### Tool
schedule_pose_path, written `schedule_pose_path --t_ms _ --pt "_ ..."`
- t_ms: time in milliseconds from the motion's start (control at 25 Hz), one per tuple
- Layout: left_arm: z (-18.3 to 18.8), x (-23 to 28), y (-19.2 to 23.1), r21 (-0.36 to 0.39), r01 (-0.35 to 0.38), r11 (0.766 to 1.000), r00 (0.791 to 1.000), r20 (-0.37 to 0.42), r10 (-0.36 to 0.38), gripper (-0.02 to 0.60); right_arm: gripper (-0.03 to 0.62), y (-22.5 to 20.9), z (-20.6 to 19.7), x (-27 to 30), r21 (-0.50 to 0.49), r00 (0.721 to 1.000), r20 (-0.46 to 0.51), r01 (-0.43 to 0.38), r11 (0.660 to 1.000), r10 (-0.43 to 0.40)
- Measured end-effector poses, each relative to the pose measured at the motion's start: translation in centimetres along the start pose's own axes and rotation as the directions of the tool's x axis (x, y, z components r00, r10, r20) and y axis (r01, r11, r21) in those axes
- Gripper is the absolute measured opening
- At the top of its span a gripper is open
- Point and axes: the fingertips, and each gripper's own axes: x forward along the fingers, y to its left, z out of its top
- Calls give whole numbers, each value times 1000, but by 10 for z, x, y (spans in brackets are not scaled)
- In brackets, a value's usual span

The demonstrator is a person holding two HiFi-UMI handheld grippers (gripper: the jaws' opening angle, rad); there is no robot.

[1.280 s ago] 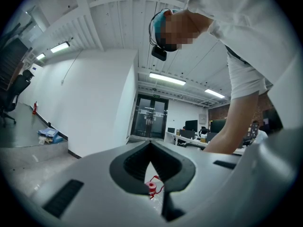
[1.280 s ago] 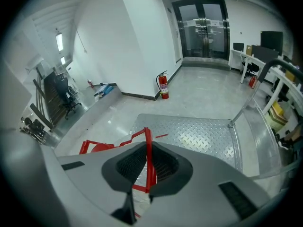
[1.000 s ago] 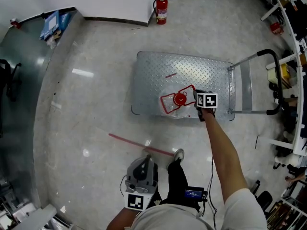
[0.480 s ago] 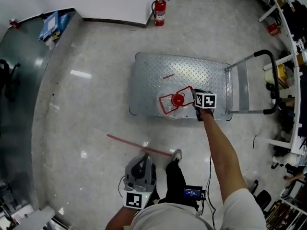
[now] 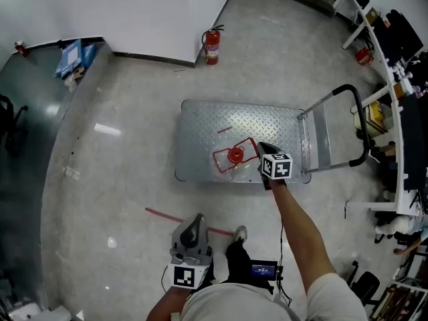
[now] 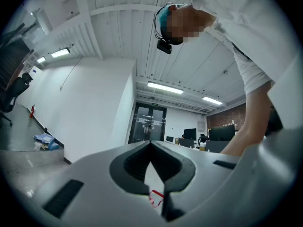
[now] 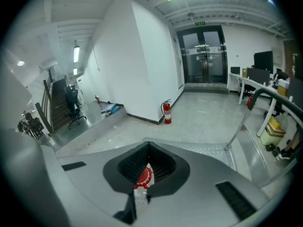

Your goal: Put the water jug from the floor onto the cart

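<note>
One water jug (image 5: 234,158) stands on the cart (image 5: 200,122), toward six o'clock of deck centre, apparently delivered. Right claw (image 5: 262,150), at its three o'clock, has just been closing on nothing. Left claw (image 5: 193,225) hangs closed and empty, apparently unneeded.

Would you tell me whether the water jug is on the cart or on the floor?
On the cart: the head view shows the water jug standing on its metal deck.

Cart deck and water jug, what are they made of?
Cart deck: looks like bare metal tread plate, silvery, with a raised diamond pattern and bright glare. Water jug: seemingly clear plastic body, since the deck shows through; red cap and handle, probably plastic too.
</note>
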Motion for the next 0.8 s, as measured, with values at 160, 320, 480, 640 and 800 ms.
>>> schedule_pose_path --t_ms 160,320,480,640,800 --pt "15 -6 -6 4 1 1000 1000 18 -1 3 12 22 24 -58 -35 990 144 5 999 0" --pt "28 -12 -10 26 -4 1000 998 64 2 3 12 45 38 -122 -56 959 284 28 998 -11" --pt "40 -13 -16 21 7 1000 996 91 -9 3 12 71 44 -183 -71 911 412 53 996 -19" --pt "52 -12 -25 18 24 1000 993 113 -25 3 12 103 44 -244 -112 847 531 87 990 -14" --pt "52 -14 -40 13 35 999 992 120 -37 3 12 131 27 -292 -151 801 599 98 984 12"
